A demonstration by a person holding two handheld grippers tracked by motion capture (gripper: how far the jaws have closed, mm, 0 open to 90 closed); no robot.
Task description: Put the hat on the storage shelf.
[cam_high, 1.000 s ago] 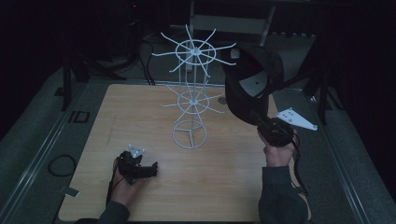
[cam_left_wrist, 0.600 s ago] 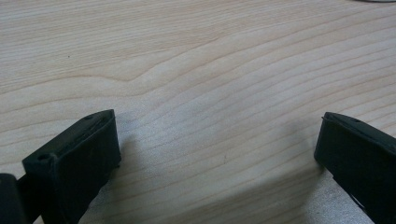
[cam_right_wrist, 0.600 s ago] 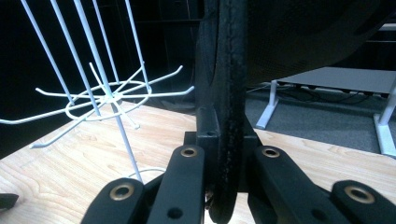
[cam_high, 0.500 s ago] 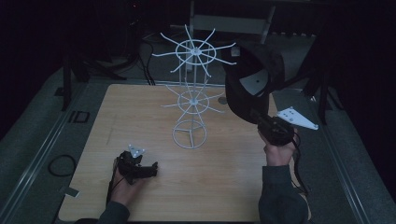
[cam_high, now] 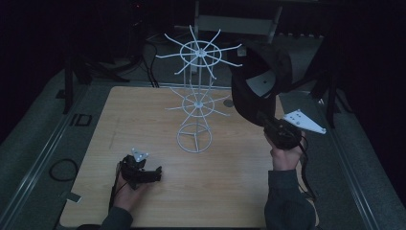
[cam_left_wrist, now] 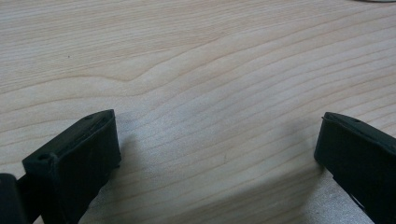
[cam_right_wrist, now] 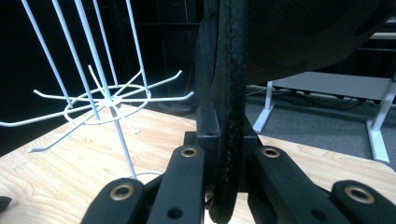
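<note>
A white wire rack (cam_high: 195,101) with two tiers of radiating hooks stands on the wooden table (cam_high: 134,115), a little behind its middle. My right gripper (cam_high: 262,118) is raised to the right of the rack and shut on the edge of a black cap (cam_high: 258,84), which hangs level with the upper hooks. In the right gripper view the jaws (cam_right_wrist: 226,133) clamp the cap's rim (cam_right_wrist: 229,70), with the rack (cam_right_wrist: 108,100) to the left. My left gripper (cam_high: 154,175) rests on the table at the front left. It stands open (cam_left_wrist: 217,154) over bare wood.
A white-legged stand (cam_high: 234,24) and dark cables (cam_high: 143,52) lie behind the table. A cable loop (cam_high: 62,168) lies on the grey floor to the left. Metal rails run along both sides of the table.
</note>
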